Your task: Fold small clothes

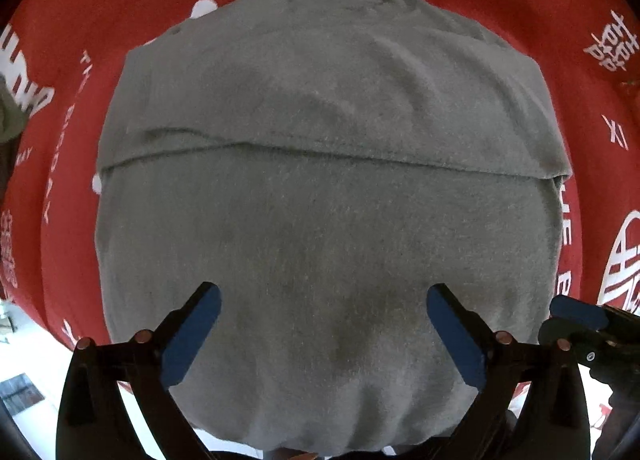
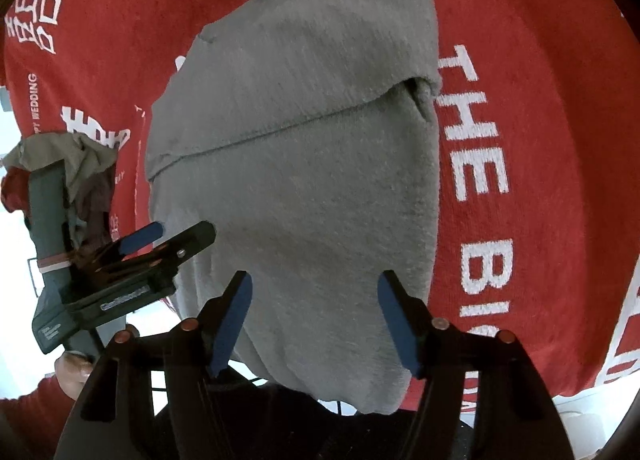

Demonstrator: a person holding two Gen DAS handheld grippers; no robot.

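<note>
- Two grippers over one grey garment (image 1: pixel 320 196), which lies on a red printed cloth (image 1: pixel 168 8) covering the table; near end of the garment hangs over the table edge.
- Garment is already folded once: a top layer's edge runs straight across its middle, seen in both wrist views.
- Left gripper (image 1: pixel 324 328) points straight down at the near half, jaws spread wide, nothing between the pads, not touching fabric as far as I can tell.
- Right gripper (image 2: pixel 314 320) is angled down at the same near end, jaws partly spread, empty; fabric sits beyond and below the fingers, not pinched.
- In the right wrist view the left gripper (image 2: pixel 176 238) shows at the garment's left edge, a hand (image 2: pixel 72 374) on its handle.
- Pile of other small clothes (image 2: pixel 76 164) sits at the far left, well apart from the grey piece.
- Risk: overhanging end has weight, so a one-sided pinch could drag the whole piece off the table.
- Risk: pinching only the upper ply would peel open the existing fold.
- Risk: pads could also snag the red cloth at the edge and pull it along.
- Risk: uneven lift between hands would skew the next fold.
</note>
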